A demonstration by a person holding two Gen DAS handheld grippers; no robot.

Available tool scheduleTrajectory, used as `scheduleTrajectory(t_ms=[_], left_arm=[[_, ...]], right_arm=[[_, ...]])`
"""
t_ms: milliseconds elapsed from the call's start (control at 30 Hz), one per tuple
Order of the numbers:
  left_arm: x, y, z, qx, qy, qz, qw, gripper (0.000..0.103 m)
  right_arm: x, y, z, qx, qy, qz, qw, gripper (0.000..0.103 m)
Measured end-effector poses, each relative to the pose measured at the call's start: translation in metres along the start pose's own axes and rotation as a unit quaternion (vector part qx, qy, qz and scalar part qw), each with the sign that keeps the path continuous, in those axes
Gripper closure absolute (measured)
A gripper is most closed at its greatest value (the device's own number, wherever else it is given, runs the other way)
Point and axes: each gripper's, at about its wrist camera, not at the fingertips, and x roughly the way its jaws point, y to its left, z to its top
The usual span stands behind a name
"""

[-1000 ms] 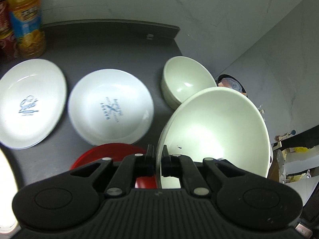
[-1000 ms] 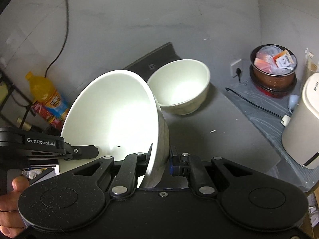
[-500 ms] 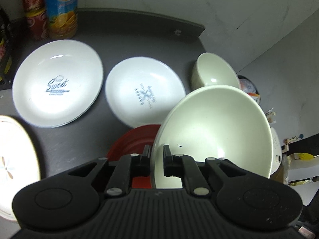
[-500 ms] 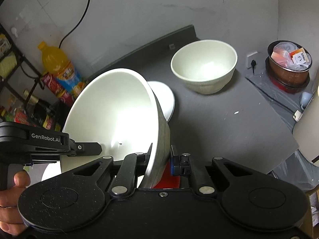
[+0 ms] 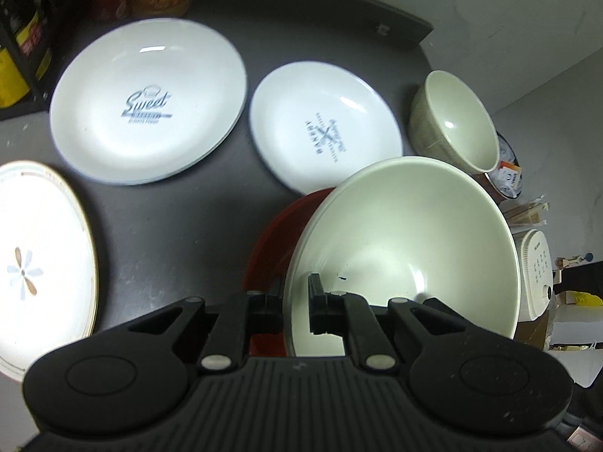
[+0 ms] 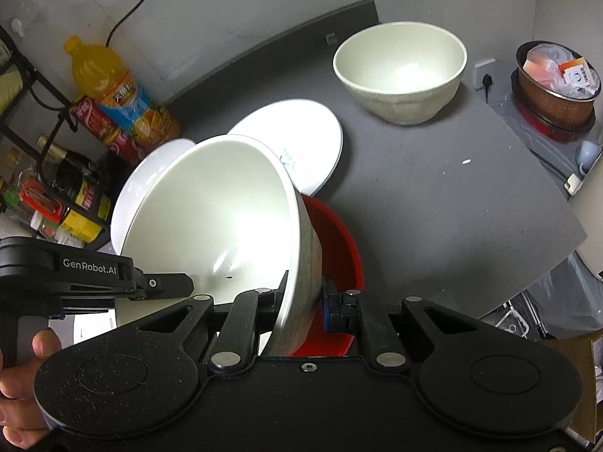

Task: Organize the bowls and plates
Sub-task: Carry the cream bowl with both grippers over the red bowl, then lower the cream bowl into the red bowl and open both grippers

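Both the left claw (image 5: 296, 301) and right claw (image 6: 303, 293) are pinching the tilted cream bowl's (image 5: 407, 241) rim above a red plate (image 6: 335, 233), while only the left wrist view is showing the flower-patterned plate (image 5: 41, 256).

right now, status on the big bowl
Both grippers, left and right, shut on big bowl rim. Bowl tilted above red dish. Small bowl sits apart.

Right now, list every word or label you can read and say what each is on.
"Sweet": large white plate; the smaller lines under it are too blurred.
"BAKERY": smaller white plate; the rest of its print is unreadable.
"GenRobot.AI": left gripper.
Orange drink bottle and the red cans: labels too blurred to read.
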Motion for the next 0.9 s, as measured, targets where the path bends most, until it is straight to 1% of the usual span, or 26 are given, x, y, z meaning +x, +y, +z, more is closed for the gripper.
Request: scheduleTrajectory(t_ms=[167, 300, 367, 433, 567, 600, 667, 700, 767, 833, 867, 900], left_arm=[[0.001, 0.004, 0.001, -0.006, 0.009, 0.004, 0.9999, 0.094], [-0.001, 0.005, 0.001, -0.006, 0.009, 0.005, 0.9999, 0.087], [-0.001, 0.005, 0.002, -0.005, 0.01, 0.009, 0.9999, 0.087], [-0.001, 0.007, 0.002, -0.008, 0.011, 0.004, 0.9999, 0.087], [0.001, 0.006, 0.004, -0.004, 0.015, 0.004, 0.9999, 0.086], [0.001, 0.006, 0.004, -0.002, 0.016, 0.006, 0.9998, 0.086], [0.002, 0.005, 0.006, -0.001, 0.019, 0.008, 0.9998, 0.086], [0.002, 0.005, 0.006, 0.0, 0.018, 0.008, 0.9998, 0.086], [0.0, 0.004, 0.007, 0.001, 0.019, 0.008, 0.9998, 0.086], [-0.001, 0.004, 0.009, 0.003, 0.021, 0.008, 0.9997, 0.085], [-0.002, 0.004, 0.01, 0.004, 0.021, 0.008, 0.9997, 0.081], [-0.003, 0.004, 0.011, 0.004, 0.02, 0.007, 0.9998, 0.075]], right_arm=[[0.006, -0.005, 0.0, 0.017, 0.009, -0.014, 1.0, 0.087], [0.013, -0.006, -0.001, 0.022, 0.017, -0.021, 0.999, 0.087], [0.015, -0.005, -0.001, 0.022, 0.018, -0.024, 0.999, 0.087], [0.018, -0.005, 0.0, 0.023, 0.022, -0.028, 0.999, 0.087], [0.02, -0.001, 0.003, 0.017, 0.027, -0.03, 0.999, 0.078], [0.02, 0.0, 0.004, 0.015, 0.028, -0.031, 0.999, 0.077], [0.019, 0.001, 0.005, 0.015, 0.031, -0.028, 0.999, 0.071], [0.019, 0.002, 0.006, 0.017, 0.035, -0.026, 0.999, 0.069], [0.017, 0.005, 0.008, 0.016, 0.033, -0.024, 0.999, 0.06], [0.014, 0.008, 0.011, 0.013, 0.034, -0.024, 0.999, 0.056], [0.013, 0.009, 0.012, 0.012, 0.031, -0.024, 0.999, 0.054], [0.011, 0.011, 0.013, 0.009, 0.029, -0.024, 0.999, 0.053]])
